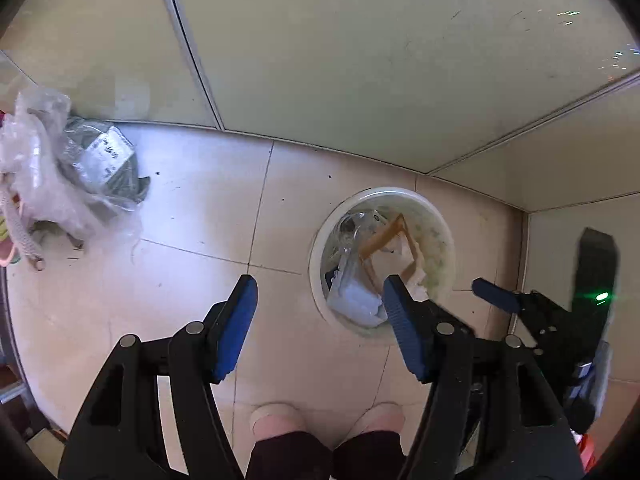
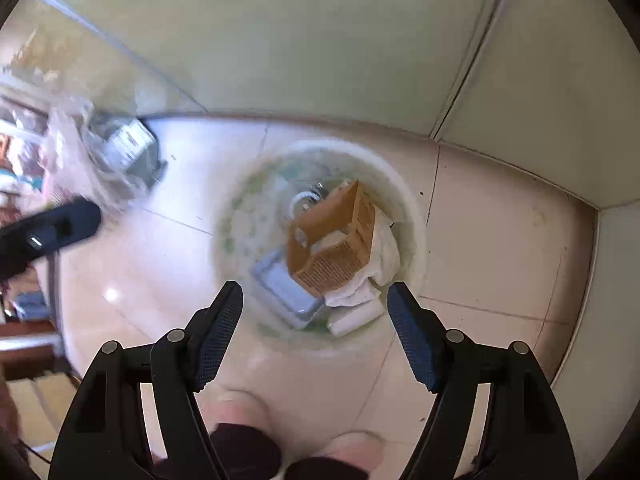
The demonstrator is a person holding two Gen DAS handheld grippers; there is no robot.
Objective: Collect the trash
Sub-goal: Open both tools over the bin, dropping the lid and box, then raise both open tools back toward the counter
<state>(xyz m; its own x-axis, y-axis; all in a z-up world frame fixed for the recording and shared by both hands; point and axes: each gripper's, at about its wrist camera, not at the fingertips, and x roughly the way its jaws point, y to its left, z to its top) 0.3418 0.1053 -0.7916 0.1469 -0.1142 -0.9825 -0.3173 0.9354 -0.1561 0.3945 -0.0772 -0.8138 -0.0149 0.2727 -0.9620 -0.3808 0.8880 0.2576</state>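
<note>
Both claws hang empty, jaws apart: right gripper (image 2: 314,334) directly above the round white plastic bin (image 2: 408,196), left gripper (image 1: 320,330) beside it. Brown cardboard box (image 2: 336,240) and white tissue (image 2: 384,256) already lie inside. Crumpled clear plastic bag (image 1: 52,168) remains on the tiled floor (image 1: 200,208), well apart, apparently the next pickup.

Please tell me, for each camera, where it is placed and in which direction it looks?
Left wrist: on the left gripper, looking steeply down at the beige tiled floor; its open blue-padded fingers, the right gripper and two feet show.
Right wrist: on the right gripper, looking down into the round white trash bin; open fingers and feet show.
Shared: the bin, its brown cardboard box, the crumpled clear plastic bags.
</note>
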